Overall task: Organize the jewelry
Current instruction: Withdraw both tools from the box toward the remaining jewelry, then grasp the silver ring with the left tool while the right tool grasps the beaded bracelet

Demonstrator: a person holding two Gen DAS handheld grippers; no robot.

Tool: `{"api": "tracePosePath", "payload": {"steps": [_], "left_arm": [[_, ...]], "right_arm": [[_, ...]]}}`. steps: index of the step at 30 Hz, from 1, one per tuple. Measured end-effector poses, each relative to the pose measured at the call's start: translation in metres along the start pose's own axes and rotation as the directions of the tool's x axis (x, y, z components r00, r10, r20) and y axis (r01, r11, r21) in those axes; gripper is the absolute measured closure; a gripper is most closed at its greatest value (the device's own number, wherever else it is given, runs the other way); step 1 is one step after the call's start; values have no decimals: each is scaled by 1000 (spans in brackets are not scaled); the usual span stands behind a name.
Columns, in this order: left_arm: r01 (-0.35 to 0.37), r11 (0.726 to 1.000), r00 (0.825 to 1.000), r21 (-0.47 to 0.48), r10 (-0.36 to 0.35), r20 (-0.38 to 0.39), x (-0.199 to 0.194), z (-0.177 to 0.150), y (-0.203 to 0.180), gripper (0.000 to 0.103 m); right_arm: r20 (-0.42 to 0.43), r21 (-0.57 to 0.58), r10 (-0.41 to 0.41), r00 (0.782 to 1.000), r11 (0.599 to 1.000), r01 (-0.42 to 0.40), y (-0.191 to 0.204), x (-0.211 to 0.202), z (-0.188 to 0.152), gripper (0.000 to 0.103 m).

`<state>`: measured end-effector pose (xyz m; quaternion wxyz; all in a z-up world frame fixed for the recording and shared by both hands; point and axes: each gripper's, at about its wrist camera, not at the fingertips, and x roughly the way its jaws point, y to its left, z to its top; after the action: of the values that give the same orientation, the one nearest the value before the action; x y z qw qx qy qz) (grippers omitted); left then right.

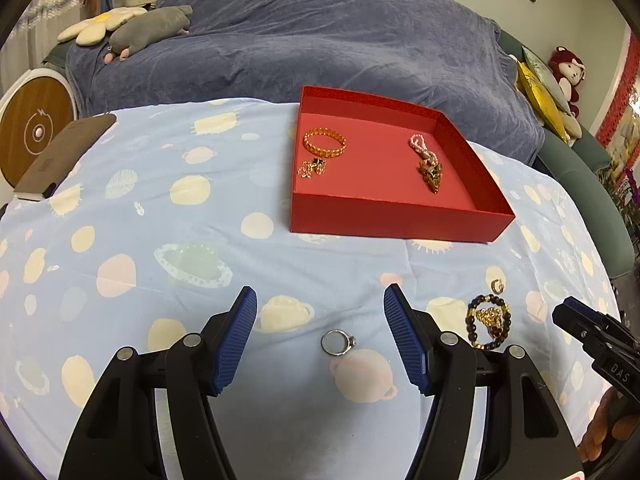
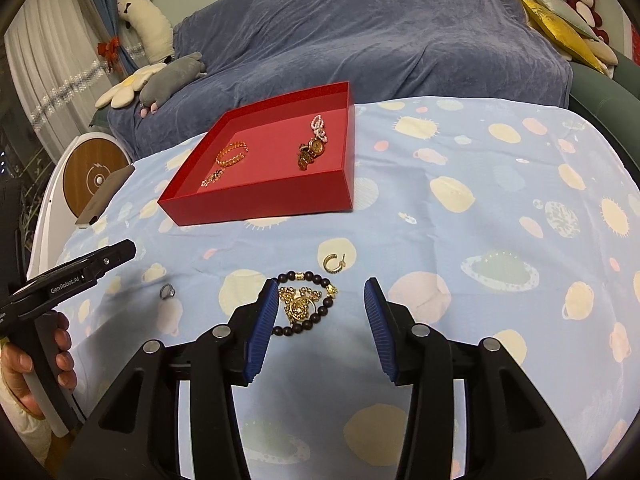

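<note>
Matt red cardboard tray (image 1: 396,222); soft printed blue cotton cloth (image 1: 168,216); shiny silver metal ring (image 1: 338,342); ribbed blue rubbery finger pads (image 1: 236,340).

Box (image 1: 400,220) at the rear of the desk (image 1: 160,208) holds four pieces; ring (image 1: 338,343), beaded bracelet (image 2: 308,304) and earring (image 2: 333,263) lie in front of it.

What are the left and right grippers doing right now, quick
Left gripper: open, empty, silver ring lying between its fingers.
Right gripper: open, empty, over the dark bead bracelet.
</note>
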<state>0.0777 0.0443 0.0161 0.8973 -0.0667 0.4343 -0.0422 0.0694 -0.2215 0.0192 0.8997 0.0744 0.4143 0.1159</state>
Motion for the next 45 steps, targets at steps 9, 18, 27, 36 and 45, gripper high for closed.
{"api": "tracePosePath", "payload": {"steps": [9,18,27,36,45], "left_arm": [[-1,999,999,51,3,-44,9,-19,-3,39],[-5,996,997,88,12,-79,18,-35,-3,39],[16,996,996,85,-8,-91,17,-38,3,39],[25,996,994,87,-15,-111,21,-44,2,39],[24,995,993,93,-14,-113,25,-42,-1,39]], "right_arm": [[-54,-35,-1,999,999,-1,3,14,-16,60],[-91,-105,30,995,994,-39,27,27,-25,60],[-91,-112,32,995,993,-42,34,38,-20,66],[-89,-131,26,996,991,-38,40,50,-13,68],[-93,-126,-6,996,992,-6,31,63,-13,92]]}}
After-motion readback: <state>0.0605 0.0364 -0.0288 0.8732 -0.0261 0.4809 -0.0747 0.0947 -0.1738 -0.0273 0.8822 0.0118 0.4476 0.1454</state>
